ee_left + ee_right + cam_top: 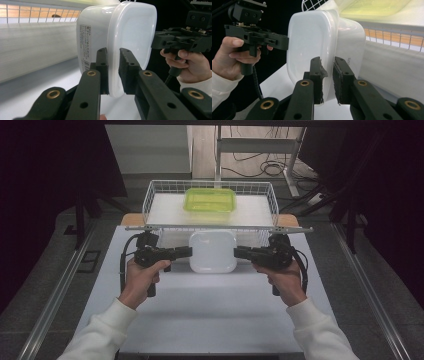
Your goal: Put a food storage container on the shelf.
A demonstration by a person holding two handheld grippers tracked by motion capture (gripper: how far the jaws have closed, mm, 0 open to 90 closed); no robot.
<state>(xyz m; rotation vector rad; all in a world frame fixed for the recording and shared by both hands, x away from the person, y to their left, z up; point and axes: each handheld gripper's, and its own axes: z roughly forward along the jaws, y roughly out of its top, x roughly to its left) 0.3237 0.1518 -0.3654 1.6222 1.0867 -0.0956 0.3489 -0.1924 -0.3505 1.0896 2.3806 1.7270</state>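
A white lidded plastic container point(213, 251) hangs between my two grippers, just in front of the wire basket. My left gripper point(189, 251) is shut on the rim at its left side, and my right gripper point(236, 252) is shut on the rim at its right side. In the left gripper view the jaws of the left gripper point(113, 72) pinch the lid's edge of the container point(130, 32), whose side carries a label. In the right gripper view the right gripper point(327, 80) clamps the opposite edge of the container point(312, 37).
A white wire basket point(150, 200) stands at the back of the white table point(215, 315), with a green lidded container point(210, 200) inside it. Dark curtains flank both sides, and cables lie on the floor beyond.
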